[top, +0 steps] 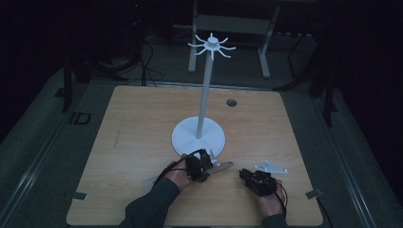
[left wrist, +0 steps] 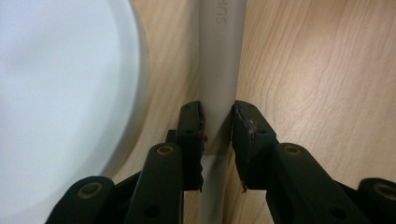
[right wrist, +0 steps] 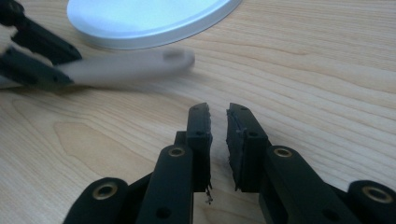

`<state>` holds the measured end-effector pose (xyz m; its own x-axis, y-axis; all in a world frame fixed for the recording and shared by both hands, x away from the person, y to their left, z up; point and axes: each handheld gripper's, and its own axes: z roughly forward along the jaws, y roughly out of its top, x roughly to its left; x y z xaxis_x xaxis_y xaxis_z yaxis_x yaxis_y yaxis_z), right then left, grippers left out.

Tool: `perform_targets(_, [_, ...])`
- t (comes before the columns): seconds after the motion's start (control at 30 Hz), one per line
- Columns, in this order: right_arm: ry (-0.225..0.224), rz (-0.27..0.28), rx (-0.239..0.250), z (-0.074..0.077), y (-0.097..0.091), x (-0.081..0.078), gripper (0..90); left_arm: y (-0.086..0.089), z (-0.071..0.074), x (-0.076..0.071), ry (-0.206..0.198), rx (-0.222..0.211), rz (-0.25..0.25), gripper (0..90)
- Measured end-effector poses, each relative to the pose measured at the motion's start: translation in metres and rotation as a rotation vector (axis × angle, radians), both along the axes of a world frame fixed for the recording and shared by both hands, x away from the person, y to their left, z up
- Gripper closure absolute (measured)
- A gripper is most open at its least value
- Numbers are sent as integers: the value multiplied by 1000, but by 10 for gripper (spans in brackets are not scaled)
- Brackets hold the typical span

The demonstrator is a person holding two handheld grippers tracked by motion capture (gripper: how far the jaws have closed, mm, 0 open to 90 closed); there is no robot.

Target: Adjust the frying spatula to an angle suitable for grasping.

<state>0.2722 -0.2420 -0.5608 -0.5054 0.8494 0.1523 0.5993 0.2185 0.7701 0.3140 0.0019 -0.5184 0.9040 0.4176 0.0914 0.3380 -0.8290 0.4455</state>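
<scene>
A grey utensil handle (top: 222, 166) lies low over the wooden table (top: 142, 133), just in front of the white round base (top: 190, 140) of a tall stand. My left gripper (top: 208, 163) is shut on this handle (left wrist: 222, 56), both jaws pressing its sides, with the base (left wrist: 60, 79) close on the left. My right gripper (top: 244, 174) rests to the right of it, its jaws (right wrist: 218, 109) nearly together with nothing between them. In the right gripper view the handle (right wrist: 130, 65) looks blurred, pointing right from the left gripper (right wrist: 70, 67).
The stand's thin pole (top: 204, 95) rises to a ring of white hooks (top: 211, 45). A small round hole (top: 231, 102) sits at the table's far side. Metal brackets (top: 78, 195) mark the near corners. A table frame (top: 233, 23) stands beyond, on the dark floor.
</scene>
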Motion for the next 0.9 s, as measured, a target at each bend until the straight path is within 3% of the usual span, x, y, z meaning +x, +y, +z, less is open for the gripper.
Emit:
perform_targets(0.1, [-1,21,15,1,6,-1,759,4,8,1,-6,-50,22,734])
perform_targets(0.27, [-16,61,31,3,18,-3,722,4,13,2,-24,-78,45,735])
perform_targets(0.5, [-19,142,66,4,41,-5,663,5,28,1,-41,-166,70,735])
perform_targets(0.7, [-30,209,131,12,63,-2,630,6,43,1,-69,-225,99,735])
perform_targets(0.9, [-48,226,207,20,77,3,611,6,53,0,-103,-263,136,735])
